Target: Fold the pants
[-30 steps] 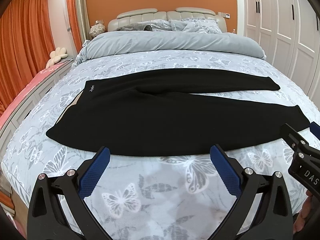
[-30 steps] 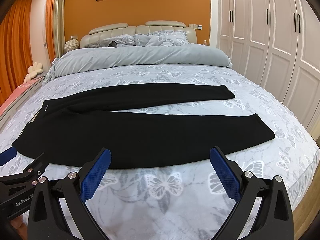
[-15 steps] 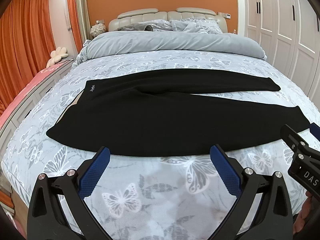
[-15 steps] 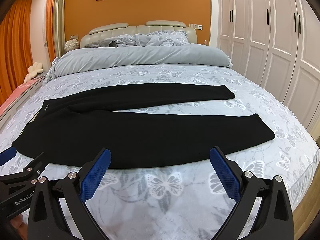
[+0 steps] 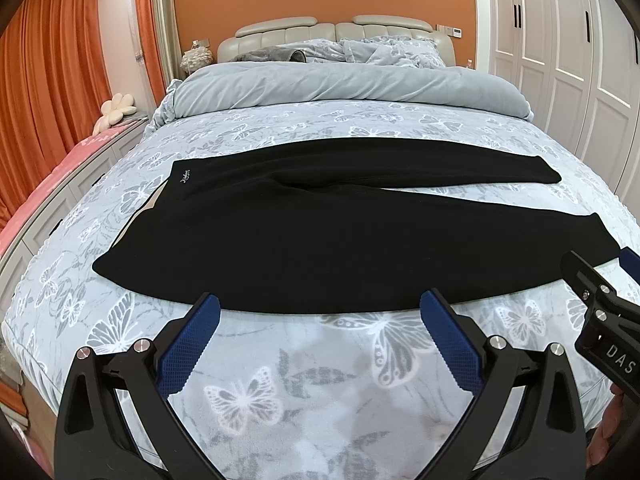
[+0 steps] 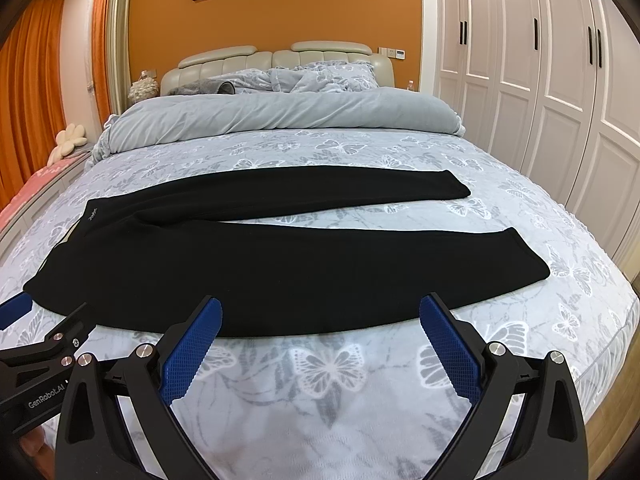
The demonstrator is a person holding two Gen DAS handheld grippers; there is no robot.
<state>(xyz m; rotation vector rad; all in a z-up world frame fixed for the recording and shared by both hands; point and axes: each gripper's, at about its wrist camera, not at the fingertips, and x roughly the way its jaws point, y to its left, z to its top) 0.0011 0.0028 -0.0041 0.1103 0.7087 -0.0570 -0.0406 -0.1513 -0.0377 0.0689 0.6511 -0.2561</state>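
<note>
Left wrist view: left gripper (image 5: 320, 316) sits bottom centre, blue pads (image 5: 188, 346) spread wide, nothing between them. Black pants (image 5: 320, 236) lie flat across mid-frame on the butterfly-print bed cover (image 5: 280, 380), waistband at left with a small white logo, both legs running right, far leg ending upper right, near leg ending right of centre. Near edge of the pants is just beyond the pad tips; contact can't be confirmed. Right gripper (image 5: 600, 280) pokes in at the right edge, near the near-leg hem. Versus 0.5 s and 1.0 s ago: no visible change, pants and both grippers in the same spots.

Right wrist view: right gripper (image 6: 320, 316) bottom centre, fingers wide apart, empty. Pants (image 6: 280, 264) span mid-frame, waistband left, legs right in a narrow V. Left gripper (image 6: 36, 332) enters at lower left, just beside the waistband corner. Grey duvet (image 6: 280, 116) bunched at upper centre, white wardrobe (image 6: 540, 80) on the right. Framing matches the earlier frames; nothing has shifted.
</note>
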